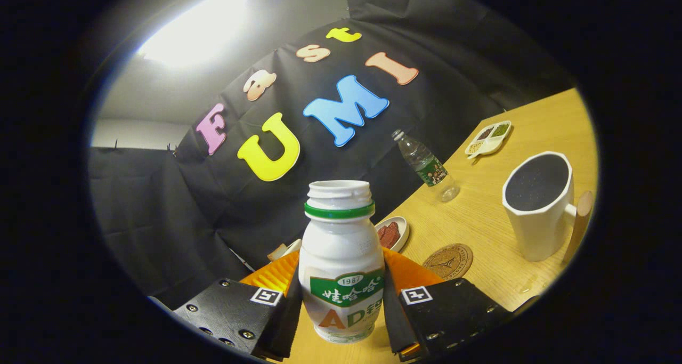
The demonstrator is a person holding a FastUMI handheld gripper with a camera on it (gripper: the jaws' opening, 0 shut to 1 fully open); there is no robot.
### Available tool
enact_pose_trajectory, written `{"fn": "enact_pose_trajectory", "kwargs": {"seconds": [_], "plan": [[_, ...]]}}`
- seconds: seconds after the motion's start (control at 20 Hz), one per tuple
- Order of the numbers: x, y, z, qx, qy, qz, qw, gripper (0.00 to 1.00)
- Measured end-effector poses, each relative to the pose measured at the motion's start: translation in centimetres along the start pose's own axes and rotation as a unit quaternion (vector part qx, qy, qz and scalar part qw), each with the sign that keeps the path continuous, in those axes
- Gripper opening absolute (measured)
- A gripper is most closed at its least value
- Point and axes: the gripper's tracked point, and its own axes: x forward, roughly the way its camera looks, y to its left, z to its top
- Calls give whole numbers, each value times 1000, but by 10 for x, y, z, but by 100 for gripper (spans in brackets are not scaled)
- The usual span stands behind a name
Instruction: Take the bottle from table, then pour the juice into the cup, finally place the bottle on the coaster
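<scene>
Gripper (341, 300) jaws narrow, both fingers pressed on the sides of the white juice bottle (341, 263); bottle uncapped, mouth open, green ring at neck, held between the fingers. View is tilted. Round brown coaster (448, 260) lies flat on the wooden table (533, 124), just beyond the fingers. White cup (539, 209) with wooden handle stands near the coaster. Clear water bottle (426, 167) at the table's back edge by the booth wall. Small dish of red food (392, 233) behind the juice bottle. Divided tray (488, 138) near the far corner.

Small dish (292, 248) half hidden behind bottle (341, 263)
</scene>
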Motion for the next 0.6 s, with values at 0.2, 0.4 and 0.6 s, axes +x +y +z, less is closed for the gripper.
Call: {"fn": "enact_pose_trajectory", "kwargs": {"seconds": [0.2,0.4,0.6], "plan": [[2,3,11,75,-12,19,997,66],[6,4,19,131,-17,32,991,66],[4,-1,31,184,-33,42,981,66]]}}
